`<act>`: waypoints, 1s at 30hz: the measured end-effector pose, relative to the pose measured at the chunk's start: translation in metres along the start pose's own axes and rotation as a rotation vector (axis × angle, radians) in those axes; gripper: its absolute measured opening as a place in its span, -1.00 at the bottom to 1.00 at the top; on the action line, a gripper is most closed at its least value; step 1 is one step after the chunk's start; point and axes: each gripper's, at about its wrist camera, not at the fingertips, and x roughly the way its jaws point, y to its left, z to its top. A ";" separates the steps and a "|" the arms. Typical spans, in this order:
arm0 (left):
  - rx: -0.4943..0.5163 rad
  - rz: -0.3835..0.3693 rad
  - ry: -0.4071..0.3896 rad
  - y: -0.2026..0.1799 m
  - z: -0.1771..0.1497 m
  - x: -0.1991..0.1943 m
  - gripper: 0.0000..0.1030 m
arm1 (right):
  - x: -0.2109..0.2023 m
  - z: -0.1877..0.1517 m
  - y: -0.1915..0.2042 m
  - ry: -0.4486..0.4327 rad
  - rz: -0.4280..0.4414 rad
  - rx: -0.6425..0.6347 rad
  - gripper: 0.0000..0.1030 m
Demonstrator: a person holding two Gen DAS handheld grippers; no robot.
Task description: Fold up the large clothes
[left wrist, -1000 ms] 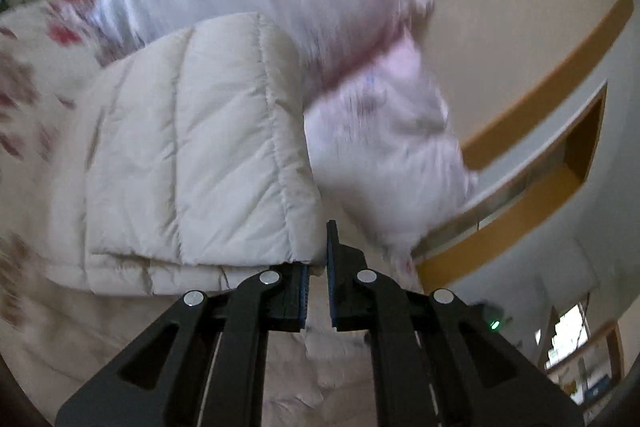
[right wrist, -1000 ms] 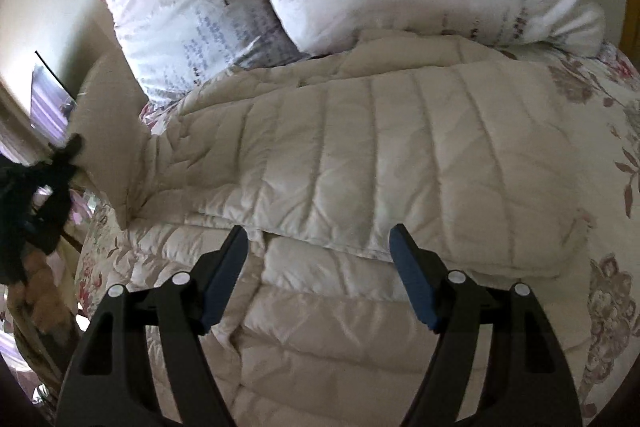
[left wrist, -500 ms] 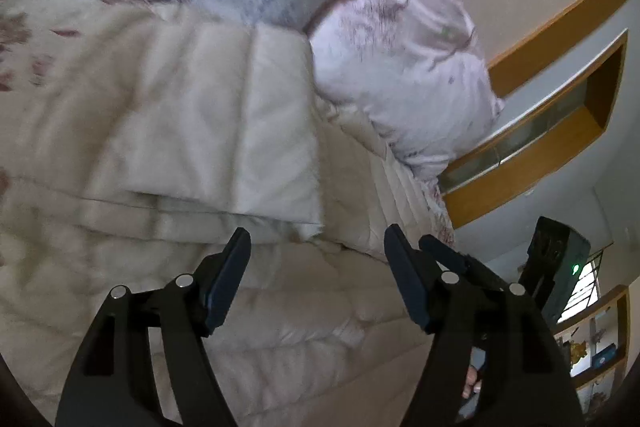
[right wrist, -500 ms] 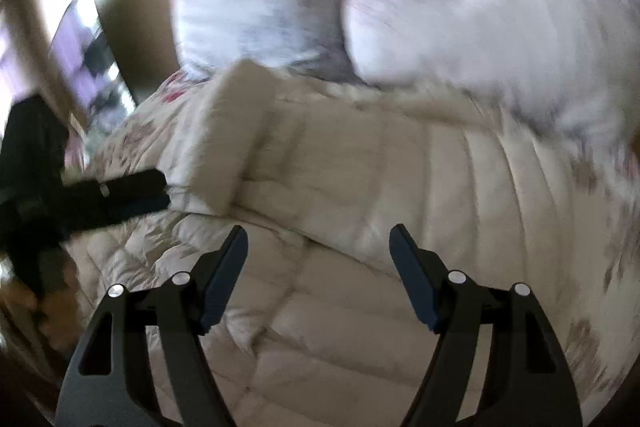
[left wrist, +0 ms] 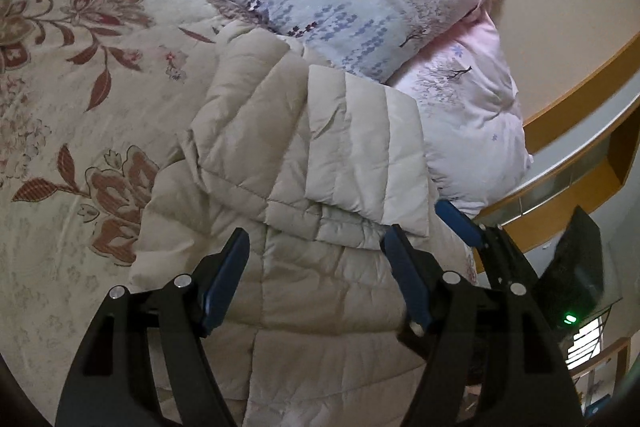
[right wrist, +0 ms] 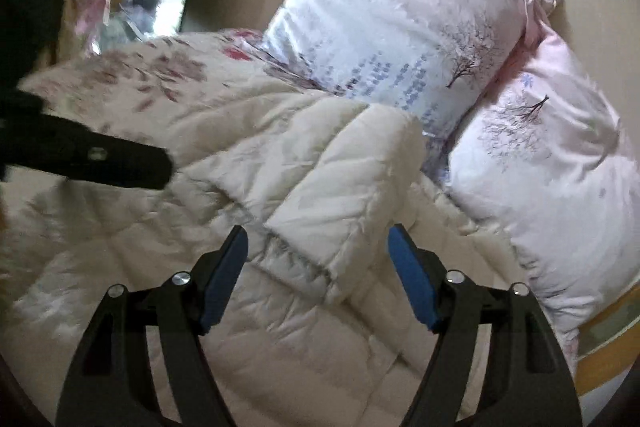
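Cream quilted coat (left wrist: 320,163), partly folded, lies on the floral bedspread (left wrist: 80,75) before two pillows (right wrist: 400,27). My left gripper (left wrist: 316,283) (clamped a second ago) now gapes empty; right gripper (right wrist: 318,279), empty, is narrowing.

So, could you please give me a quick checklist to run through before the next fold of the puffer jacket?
1. Left gripper empty, jaws apart: ok.
2. Right gripper empty, jaws closing with nothing pinched yet: ok.
3. Folded sleeve lying flat on the cream puffer jacket: ok.
4. Sleeve cuff edge in front of the right gripper, reachable: ok.
5. Pillows clear of the jacket: not ok, the jacket's top edge touches them.
6. Jacket's lower hem lying straight: cannot tell, out of view.
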 end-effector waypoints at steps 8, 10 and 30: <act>0.019 0.028 0.003 -0.004 -0.001 0.011 0.36 | 0.007 -0.019 -0.061 0.042 0.064 0.355 -0.73; 0.021 0.037 0.007 -0.004 -0.002 0.014 0.36 | 0.000 -0.033 -0.086 0.047 0.096 0.504 -0.73; 0.064 0.092 0.033 -0.008 -0.006 0.026 0.36 | 0.004 -0.011 -0.037 0.012 -0.050 0.227 0.43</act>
